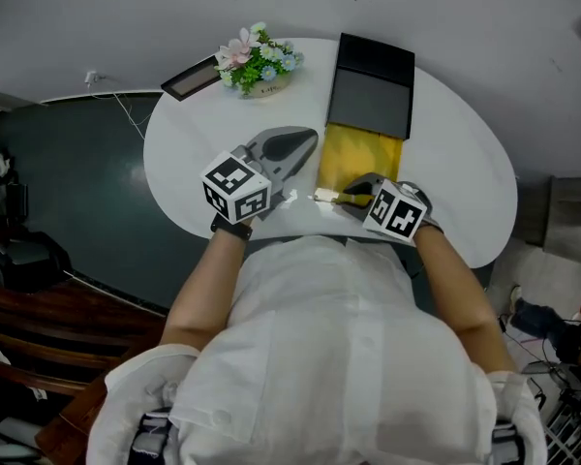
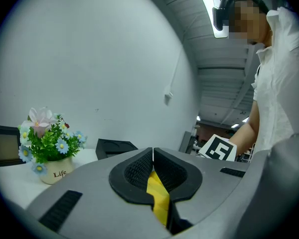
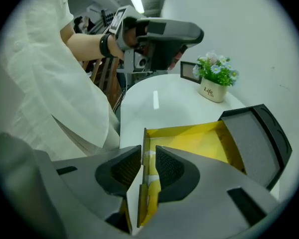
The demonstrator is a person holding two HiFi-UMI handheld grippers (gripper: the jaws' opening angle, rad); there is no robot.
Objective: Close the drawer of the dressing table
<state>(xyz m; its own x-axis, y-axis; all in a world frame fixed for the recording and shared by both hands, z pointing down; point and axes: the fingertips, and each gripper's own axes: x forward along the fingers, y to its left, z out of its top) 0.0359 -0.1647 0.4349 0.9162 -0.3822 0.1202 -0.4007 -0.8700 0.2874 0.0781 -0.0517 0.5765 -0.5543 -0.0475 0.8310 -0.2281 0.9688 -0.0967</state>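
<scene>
Your right tongs (image 1: 349, 194) (image 3: 148, 151) point steeply down at the near end of the open drawer (image 1: 353, 153) (image 3: 199, 138). Its thin front wall (image 3: 143, 138) stands upright between their pads. The tongs are apart. There is a clear gap on the pad toward the yellow inside. The other pad sits right at the wall, and I can't quite tell whether it touches. Nothing is clamped.

The drawer lies pulled out toward you on the white tabletop (image 1: 465, 172) (image 3: 159, 108), with its yellow floor bare. Its far end meets the black box (image 1: 371, 90) (image 3: 259, 138), which lies beyond the right tongs.

Your left tongs (image 1: 308, 141) (image 2: 152, 151) are held about level, just beside the drawer's left edge. They are closed, tips together, with nothing held. The yellow seen through the slit below the tips is the drawer behind them.

Ahead of the left tongs and off to their left, a small pot of flowers (image 1: 259, 66) (image 2: 52, 151) (image 3: 214, 81) stands upright on the tabletop. A dark picture frame (image 1: 189, 77) (image 2: 2, 146) lies further left of it, near the tabletop's rim. Both are well apart from the drawer.
</scene>
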